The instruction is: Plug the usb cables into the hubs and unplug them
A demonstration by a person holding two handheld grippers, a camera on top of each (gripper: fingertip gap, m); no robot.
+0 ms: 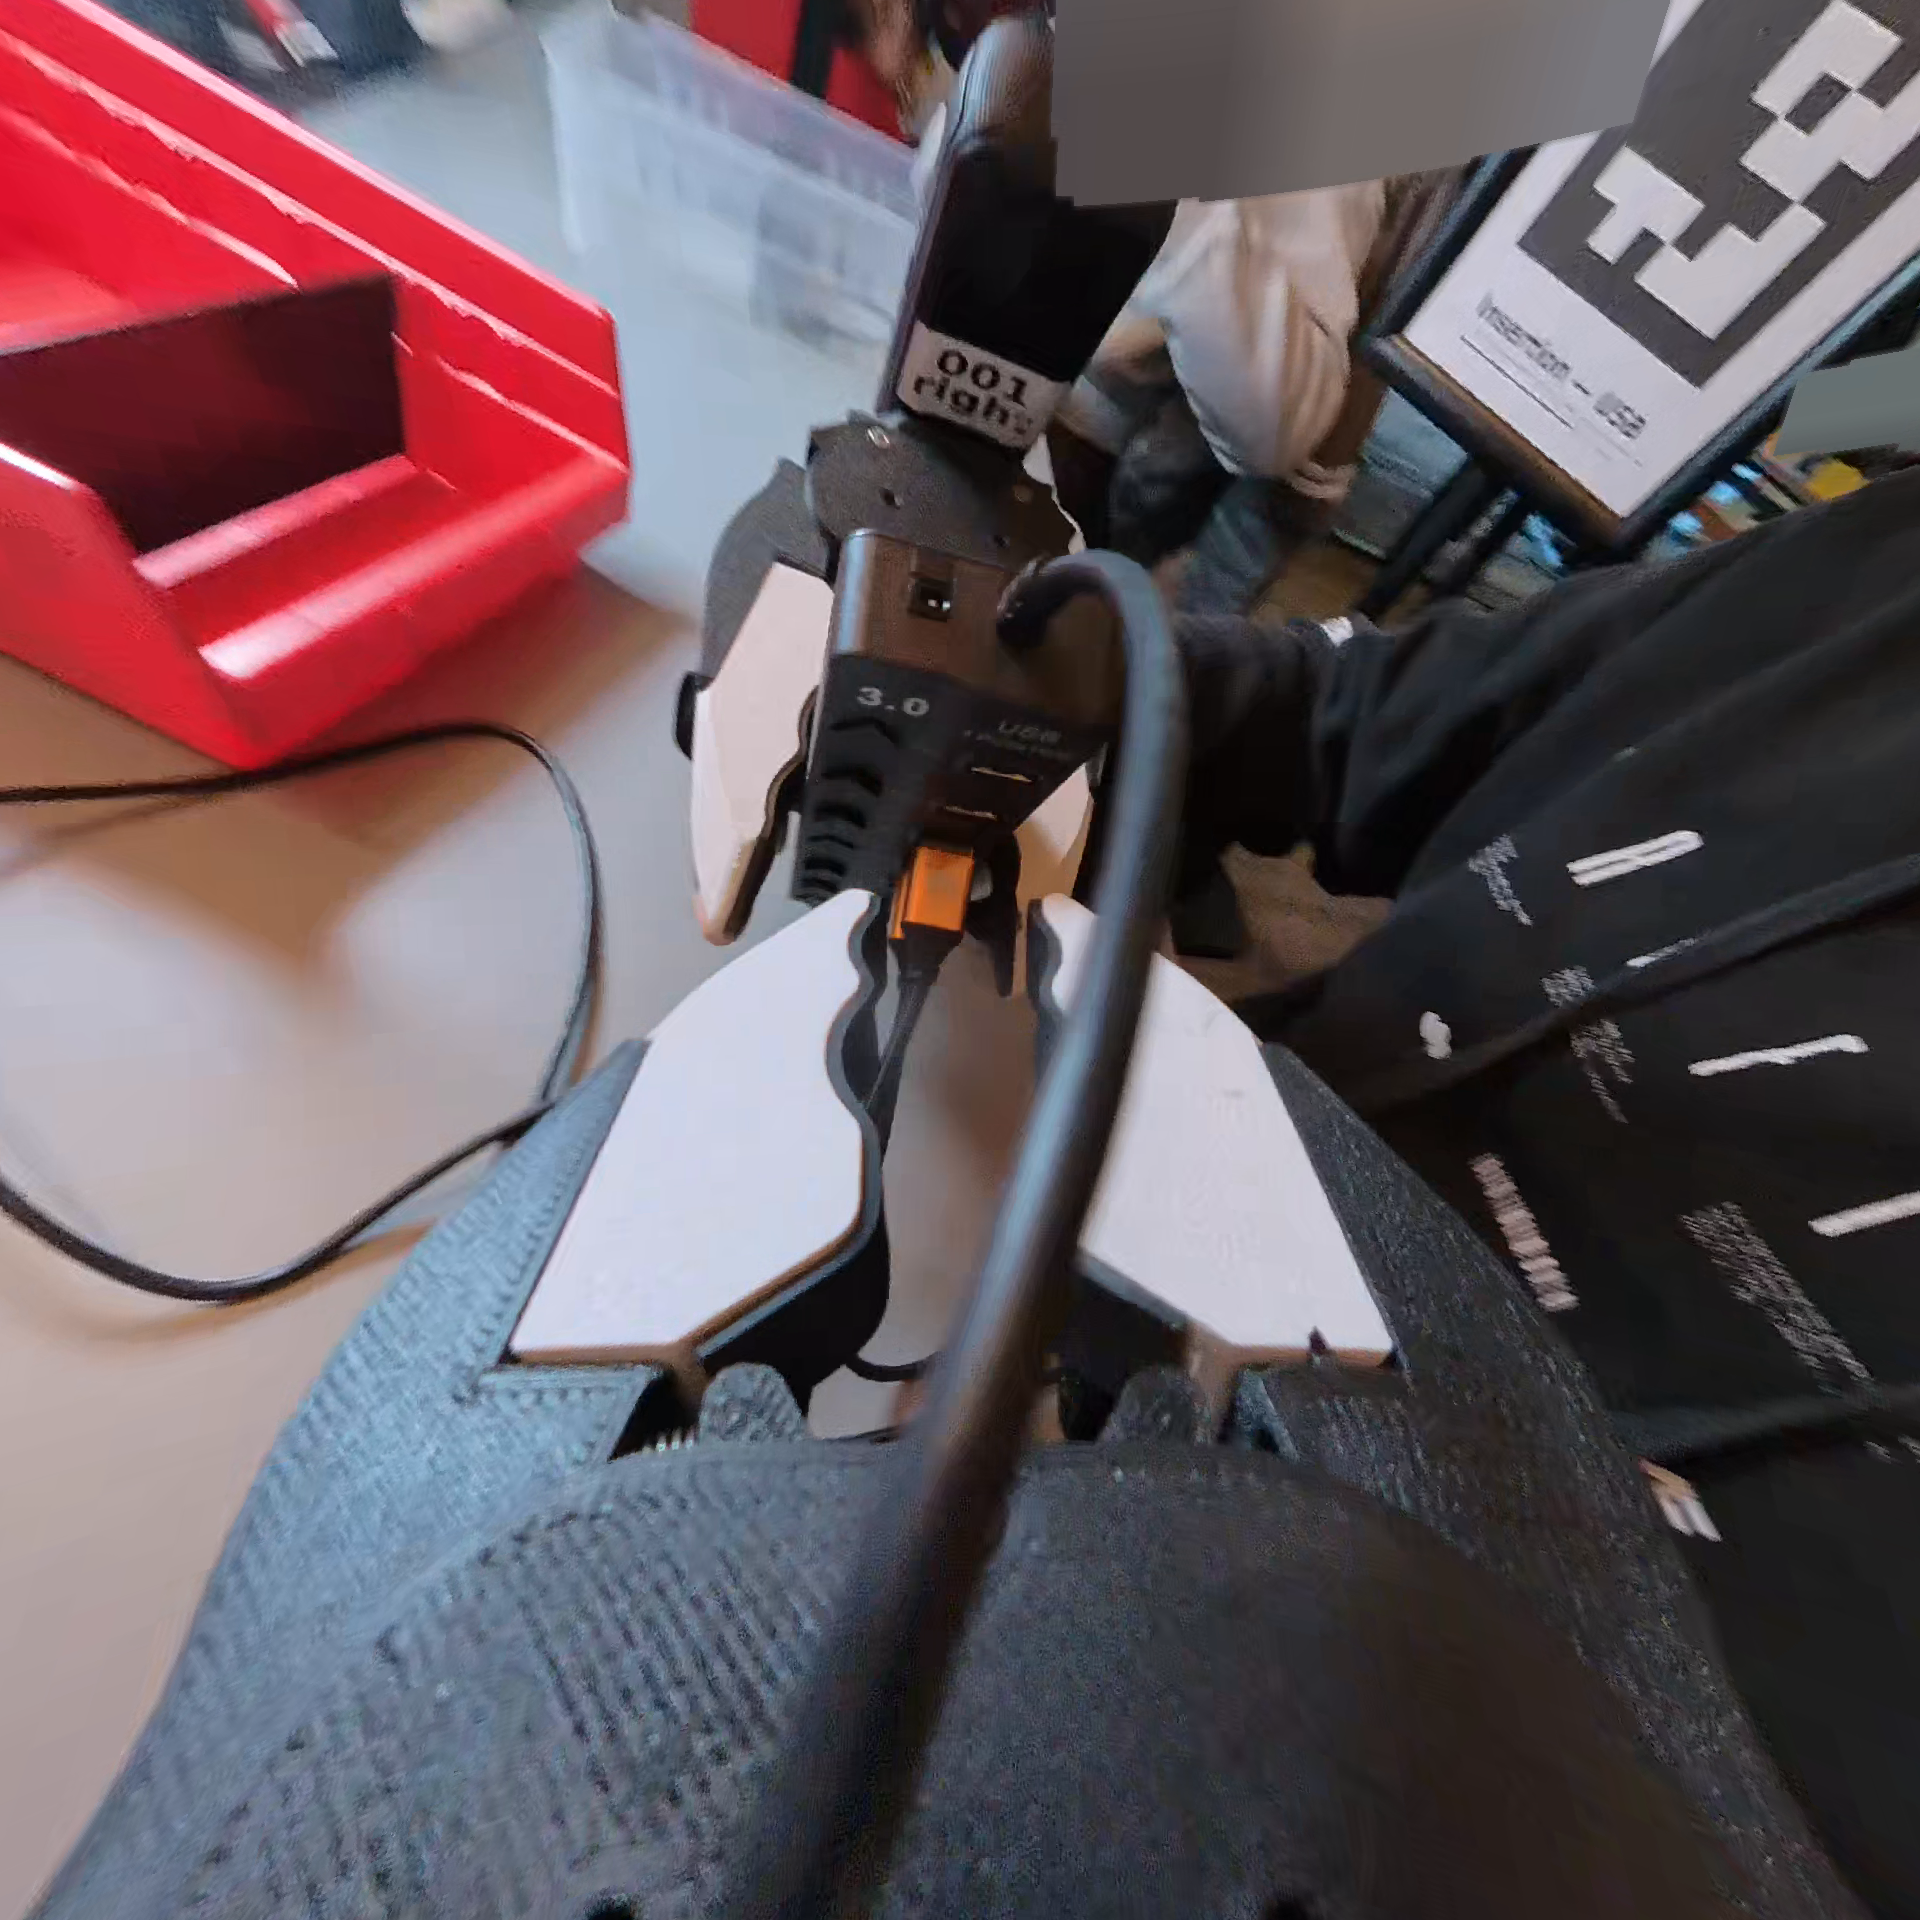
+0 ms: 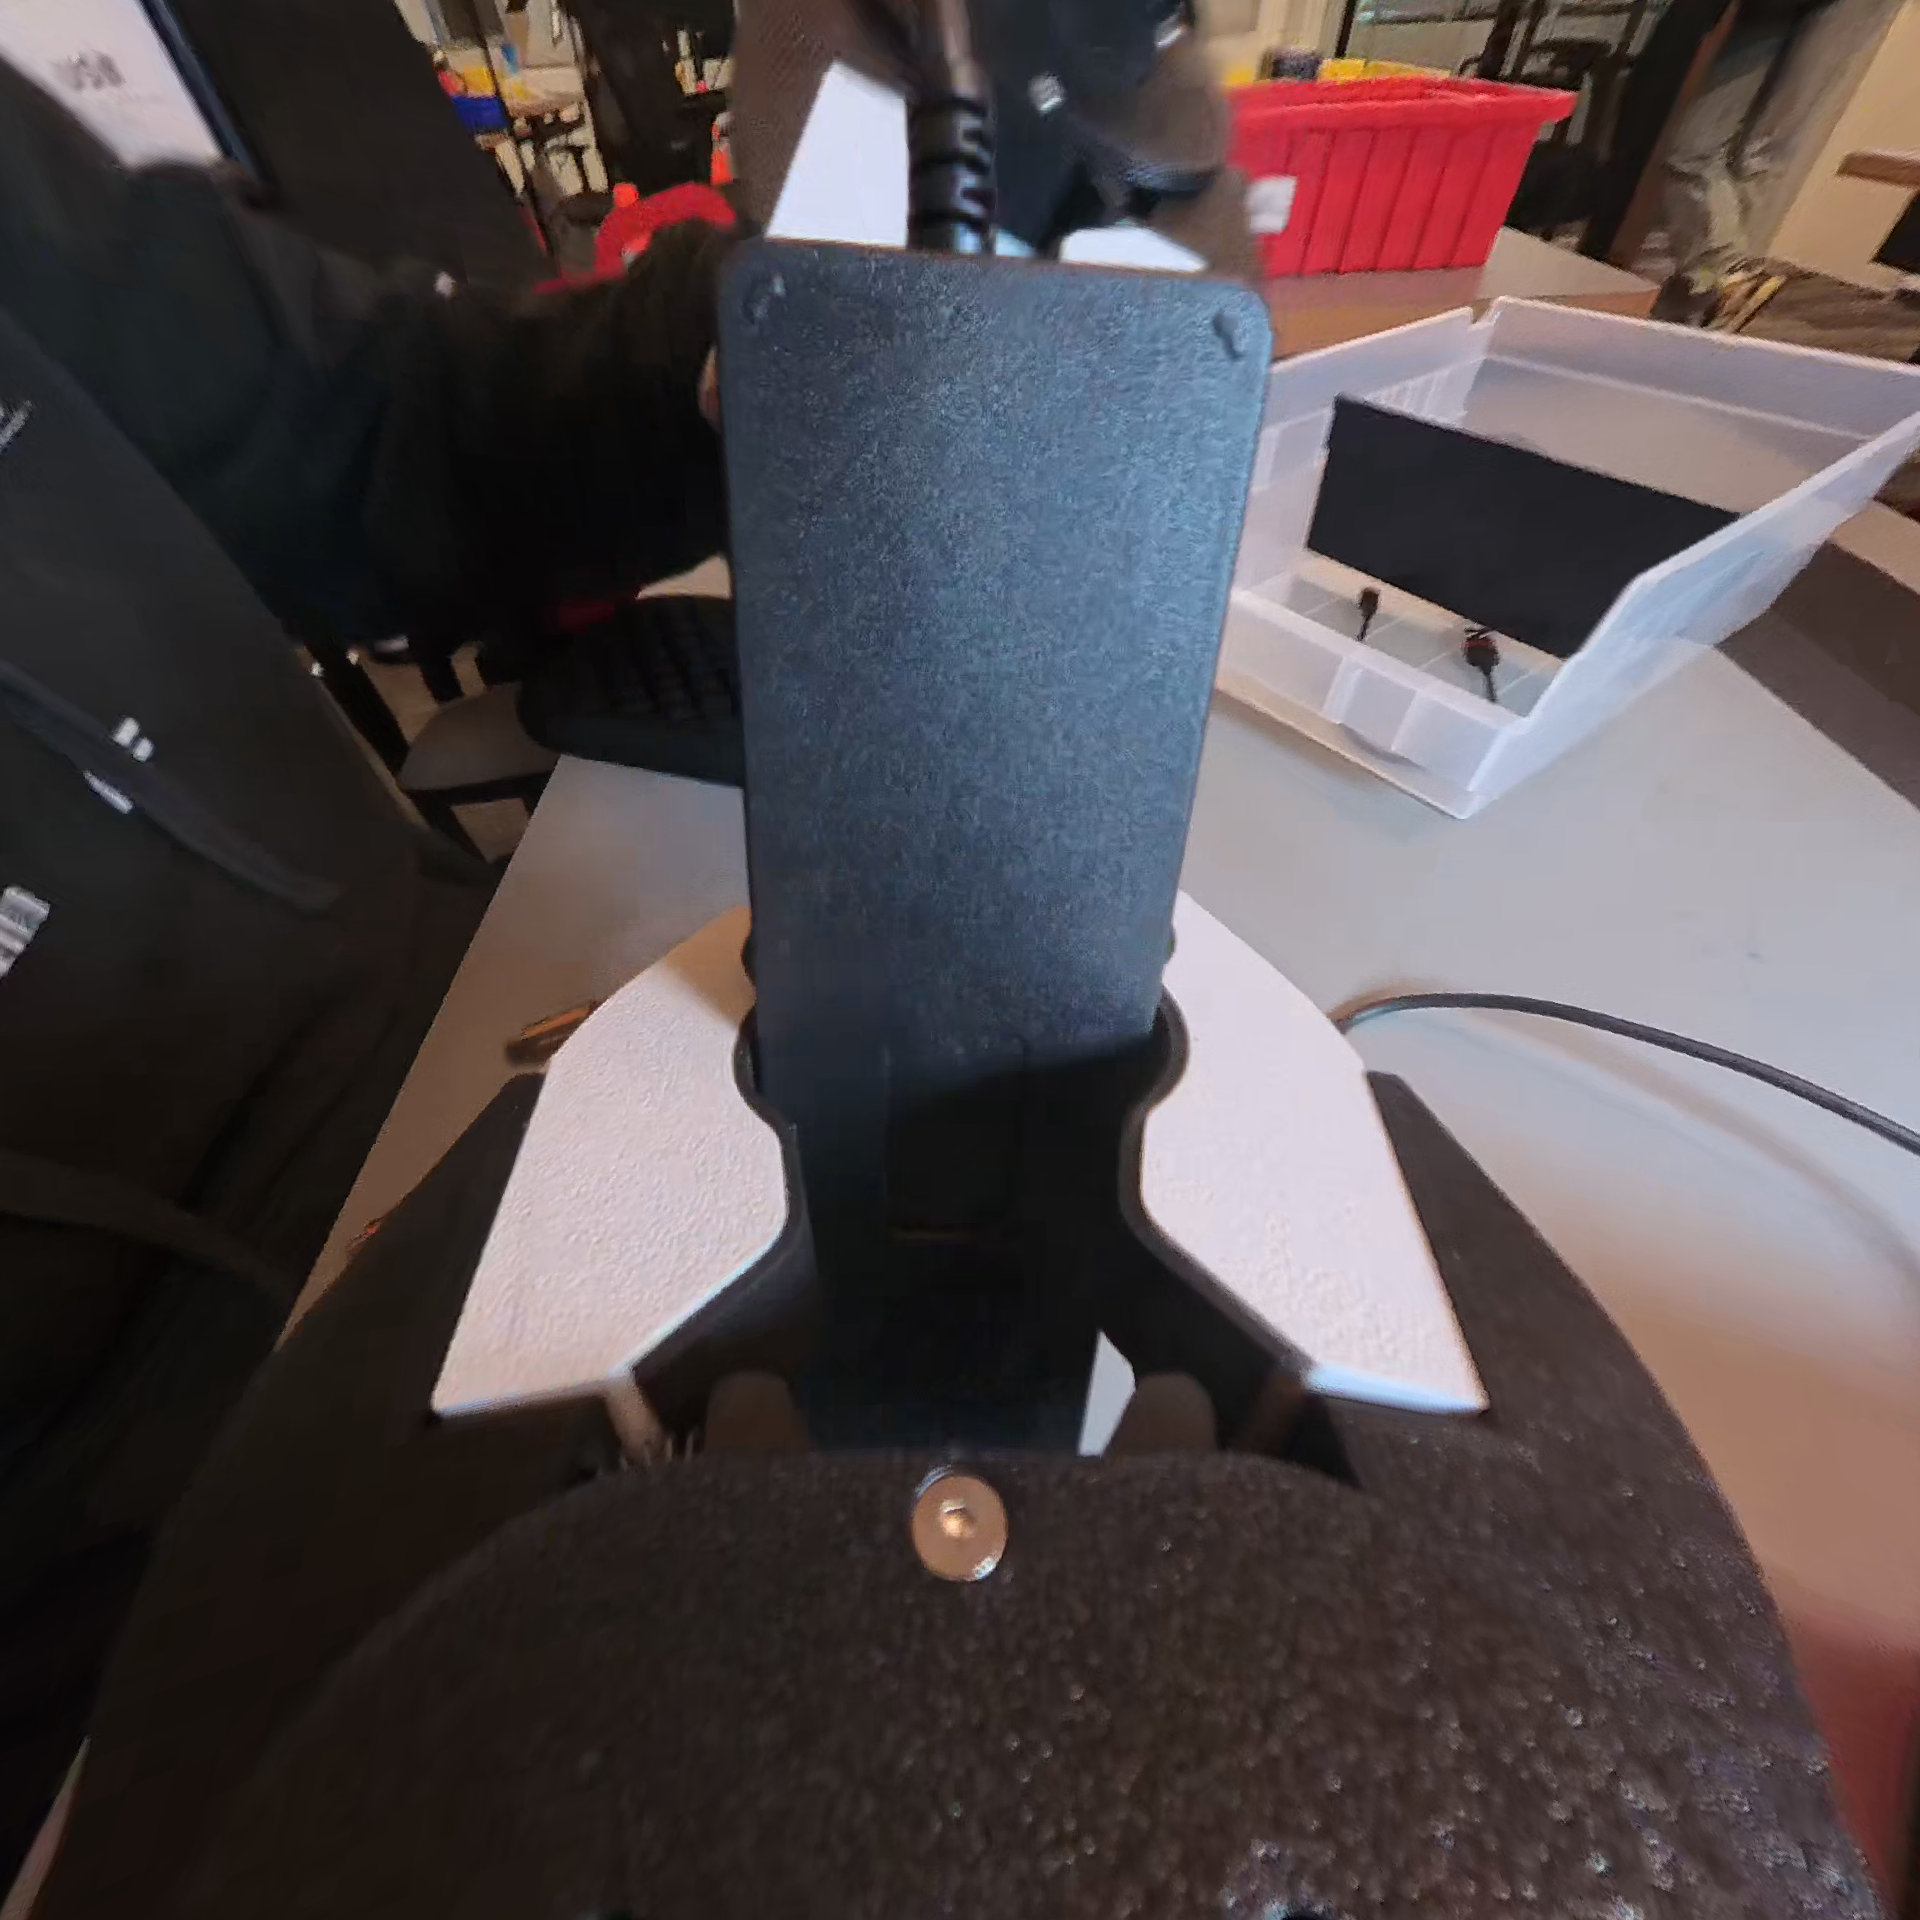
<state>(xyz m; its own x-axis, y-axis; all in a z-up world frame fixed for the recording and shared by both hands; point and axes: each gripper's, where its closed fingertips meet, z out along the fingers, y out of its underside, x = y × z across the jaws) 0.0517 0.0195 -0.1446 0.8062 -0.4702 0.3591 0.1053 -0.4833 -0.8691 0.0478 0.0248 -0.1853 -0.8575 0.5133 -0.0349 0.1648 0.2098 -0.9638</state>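
Note:
My right gripper [image 2: 961,987] is shut on a black USB hub [image 2: 987,623] and holds it upright above the table, with its textured back facing the camera. In the left wrist view the same hub [image 1: 894,665] faces me, held by the right gripper [image 1: 894,831]. My left gripper [image 1: 951,920] is closed around an orange USB plug [image 1: 930,883], which sits at a port on the hub's lower end. The plug's thin black cable runs back between my fingers. The hub's own thick black cable [image 1: 1101,935] loops down across the left gripper.
A red bin [image 1: 260,468] and a clear plastic box [image 1: 707,177] stand on the table. A loose black cable [image 1: 561,1039] curls over the tabletop. A clear organizer tray [image 2: 1558,499] holds a black box. A person in black clothing [image 1: 1610,935] and a marker sign [image 1: 1662,260] are close by.

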